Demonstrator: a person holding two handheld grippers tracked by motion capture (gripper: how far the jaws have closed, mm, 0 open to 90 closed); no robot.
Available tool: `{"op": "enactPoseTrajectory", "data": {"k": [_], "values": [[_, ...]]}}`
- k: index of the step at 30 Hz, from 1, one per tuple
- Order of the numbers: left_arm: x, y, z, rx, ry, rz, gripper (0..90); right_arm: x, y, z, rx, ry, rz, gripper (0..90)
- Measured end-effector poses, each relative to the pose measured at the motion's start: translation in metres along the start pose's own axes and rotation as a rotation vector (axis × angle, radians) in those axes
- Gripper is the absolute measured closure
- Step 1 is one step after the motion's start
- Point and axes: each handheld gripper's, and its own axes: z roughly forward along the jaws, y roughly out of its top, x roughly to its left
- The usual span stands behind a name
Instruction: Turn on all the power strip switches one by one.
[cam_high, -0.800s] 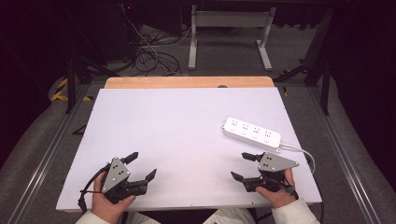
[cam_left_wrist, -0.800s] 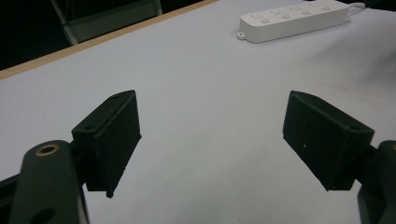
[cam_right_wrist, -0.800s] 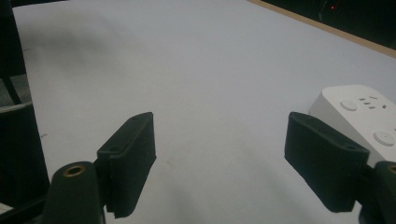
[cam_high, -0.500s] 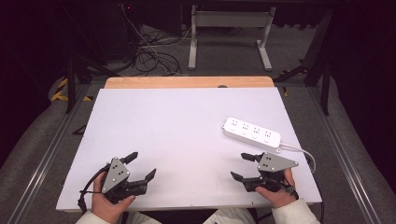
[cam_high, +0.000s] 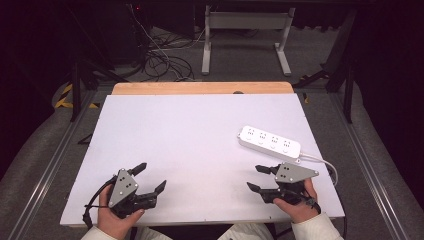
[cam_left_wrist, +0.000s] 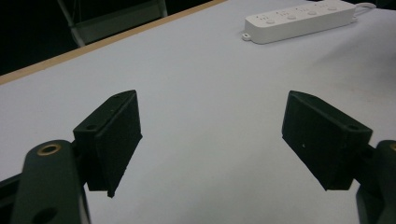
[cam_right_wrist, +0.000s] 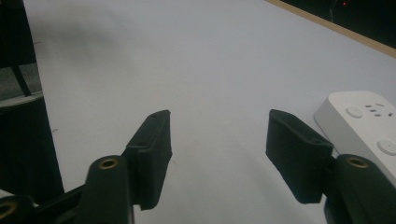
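Both sets of jaws stand wide apart w/ nothing between them; I see bare white table through each gap. Right gripper sits at near right edge, pointing left across the table; left gripper at near left, angled toward far right. Only thing to work on: 1 white power strip, lying flat on the right half; it's just beyond and slightly right of the right gripper, near but not touching; well apart from the left one, which sees it far off at upper right. In right gripper view its end sits just beside the right-hand jaw. Long axis runs left-far to right-near, diagonal; white cable leaves its right end, curling toward right hand. Right is clearly nearer; I judge it should turn toward the strip and straddle the short width. Count: 2 grippers, 1 strip, 1 cable.
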Motion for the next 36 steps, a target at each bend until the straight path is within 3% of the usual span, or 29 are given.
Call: {"op": "enactPoseTrajectory", "data": {"k": [11,15,18,26,36], "values": [[0.0,0.0,0.0,0.004,0.003,0.002,20.9,-0.012,0.011,-0.008,0.019,-0.007,0.037,61.2],[0.0,0.0,0.0,0.002,0.005,0.005,21.0,-0.019,0.016,-0.01,0.014,0.035,0.055,77.9],[0.0,0.0,0.0,0.003,0.006,0.005,21.2,-0.02,0.019,-0.011,0.028,0.022,0.045,90.0],[0.0,0.0,0.0,0.001,0.006,-0.001,21.4,-0.023,0.026,-0.014,0.045,0.0,0.043,90.0],[0.0,0.0,0.0,0.008,0.014,0.011,21.7,-0.035,0.039,-0.014,0.094,-0.065,0.066,90.0]]}}
